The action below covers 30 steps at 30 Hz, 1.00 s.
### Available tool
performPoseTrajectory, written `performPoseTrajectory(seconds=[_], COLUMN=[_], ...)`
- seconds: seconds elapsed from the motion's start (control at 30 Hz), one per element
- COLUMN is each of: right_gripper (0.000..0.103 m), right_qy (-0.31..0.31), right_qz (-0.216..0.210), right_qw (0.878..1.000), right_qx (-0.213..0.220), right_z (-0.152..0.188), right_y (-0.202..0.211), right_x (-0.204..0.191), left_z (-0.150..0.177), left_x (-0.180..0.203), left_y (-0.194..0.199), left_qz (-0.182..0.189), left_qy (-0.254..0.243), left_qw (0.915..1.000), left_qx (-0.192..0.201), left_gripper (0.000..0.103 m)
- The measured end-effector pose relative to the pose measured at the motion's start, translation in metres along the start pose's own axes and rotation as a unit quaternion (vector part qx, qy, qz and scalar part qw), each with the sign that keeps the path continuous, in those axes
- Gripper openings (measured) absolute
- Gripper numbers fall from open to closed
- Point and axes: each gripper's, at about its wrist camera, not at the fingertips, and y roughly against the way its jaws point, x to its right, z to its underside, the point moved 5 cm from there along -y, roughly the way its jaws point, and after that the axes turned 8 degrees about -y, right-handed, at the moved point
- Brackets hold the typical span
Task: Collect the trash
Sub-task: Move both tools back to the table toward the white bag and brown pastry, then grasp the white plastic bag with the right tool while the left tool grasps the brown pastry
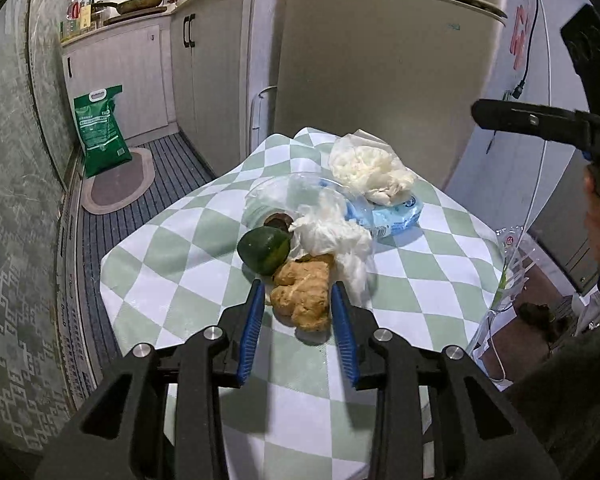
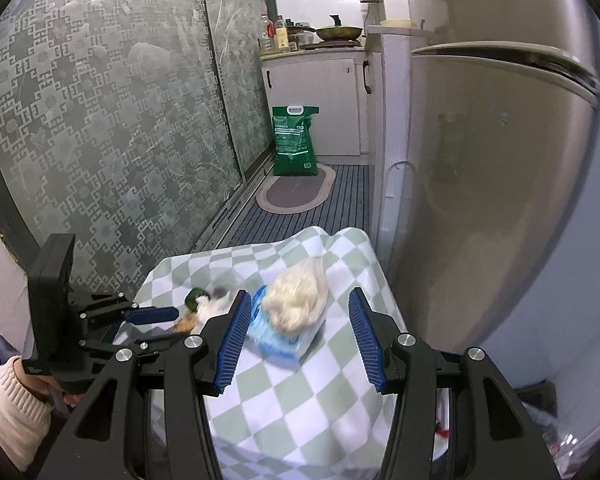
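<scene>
Jaws straddle ginger [image 1: 303, 295], level.

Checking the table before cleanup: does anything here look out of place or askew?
Yes. The checkered tablecloth bunches up at its far edge beside the fridge. Scraps sit heaped mid-table: ginger piece between the open left claw, crumpled plastic.

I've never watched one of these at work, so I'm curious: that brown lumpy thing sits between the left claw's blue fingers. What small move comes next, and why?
Probably closing the left gripper on the brown lump. Its blue fingers already flank the lump on both sides, with gaps left, so it looks unsqueezed and sits on the checkered cloth. The right gripper hangs open above the blue packet.
</scene>
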Motion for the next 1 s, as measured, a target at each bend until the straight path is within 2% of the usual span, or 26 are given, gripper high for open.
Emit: performPoseTrajectory(seconds=[0.3, 0.33, 0.37, 0.4, 0.47, 0.6, 0.8, 0.83, 0.87, 1.0], right_gripper=[0.052, 0.053, 0.059, 0.062, 0.065, 0.065, 0.065, 0.063, 0.055, 0.037], right_qy=[-0.01, -0.008, -0.006, -0.004, 0.0, 0.007, -0.016, -0.016, -0.014, -0.002], right_qz=[-0.004, -0.005, -0.005, -0.005, -0.005, 0.002, -0.001, -0.001, -0.001, 0.017], right_qw=[1.0, 1.0, 1.0, 1.0, 1.0, 0.999, 0.999, 0.999, 0.999, 0.997], right_qx=[-0.018, -0.02, -0.02, -0.02, -0.027, -0.038, -0.044, -0.047, -0.049, -0.071], right_z=[-0.001, 0.0, 0.001, 0.002, 0.006, 0.011, 0.007, 0.007, 0.007, 0.013], right_y=[-0.023, -0.025, -0.029, -0.032, -0.042, -0.06, -0.077, -0.08, -0.082, -0.095], right_x=[0.015, 0.014, 0.014, 0.013, 0.011, 0.006, 0.006, 0.005, 0.004, 0.001], left_z=[-0.001, -0.001, -0.001, -0.001, -0.001, -0.001, 0.001, 0.002, 0.002, 0.003], left_x=[0.0, 0.0, 0.0, 0.0, -0.001, -0.005, -0.002, -0.002, -0.001, -0.002], left_y=[-0.014, -0.015, -0.016, -0.017, -0.017, -0.016, -0.002, 0.002, 0.005, 0.016], left_qz=[0.007, 0.009, 0.013, 0.013, 0.01, 0.019, 0.023, 0.026, 0.029, 0.033], left_qy=[0.001, 0.002, 0.003, 0.002, 0.007, 0.021, 0.022, 0.024, 0.026, 0.033], left_qw=[0.9999, 0.9998, 0.9998, 0.9998, 0.9999, 0.9996, 0.9993, 0.9991, 0.9988, 0.9981], left_qx=[-0.014, -0.015, -0.014, -0.012, -0.009, 0.001, 0.019, 0.024, 0.028, 0.042], left_gripper=[0.038, 0.044, 0.045, 0.044, 0.032, 0.032, 0.032, 0.032, 0.032, 0.032])
